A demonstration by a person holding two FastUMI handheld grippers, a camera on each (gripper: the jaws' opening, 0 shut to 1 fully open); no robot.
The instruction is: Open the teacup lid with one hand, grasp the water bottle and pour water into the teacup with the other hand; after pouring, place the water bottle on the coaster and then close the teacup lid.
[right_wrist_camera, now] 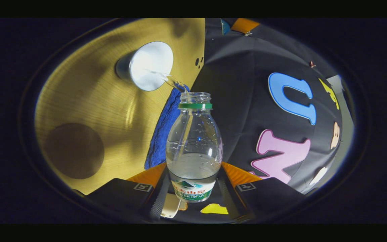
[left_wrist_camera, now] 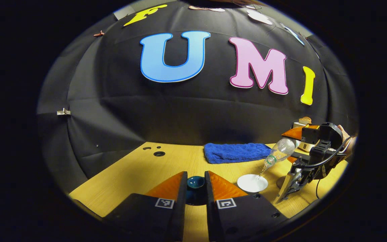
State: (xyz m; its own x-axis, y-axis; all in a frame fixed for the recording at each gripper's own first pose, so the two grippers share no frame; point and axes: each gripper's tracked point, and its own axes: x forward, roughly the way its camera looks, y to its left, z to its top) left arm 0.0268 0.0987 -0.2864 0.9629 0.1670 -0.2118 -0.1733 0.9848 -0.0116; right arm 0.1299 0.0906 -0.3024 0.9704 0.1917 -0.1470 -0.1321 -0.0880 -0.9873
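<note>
The right hand-held gripper [right_wrist_camera: 193,188] is clamping the bottle [right_wrist_camera: 194,148] by its lower body, both fingers pressing on its sides, and tilting it so the long axis is running neck-first down toward the teacup [right_wrist_camera: 148,65]. A thin stream is leaving the open mouth and landing inside the cup's white bowl. In the left gripper view the same bottle [left_wrist_camera: 279,153] is slanting down and to the left from the right hand-held gripper [left_wrist_camera: 309,153], its mouth just above the teacup [left_wrist_camera: 252,183] on the worktop [left_wrist_camera: 129,171].

The left hand-held gripper [left_wrist_camera: 195,188] is gripping the dark teacup lid [left_wrist_camera: 195,183] between its narrowly set fingers, holding it off to the side of the cup, which is lying to its right and a little ahead.

The coaster [right_wrist_camera: 74,150], a dark round disc, is sitting on the worktop near the cup, on the side of the cup toward the right hand-held gripper. A blue towel [left_wrist_camera: 235,152] is lying behind the cup.

Water is still filling roughly the lower part of the bottle, so pouring looks under way rather than finished. The coming move probably turns on swinging the bottle's axis back upright, then carrying it the short way to the coaster; the right hand is the nearer one for that.
</note>
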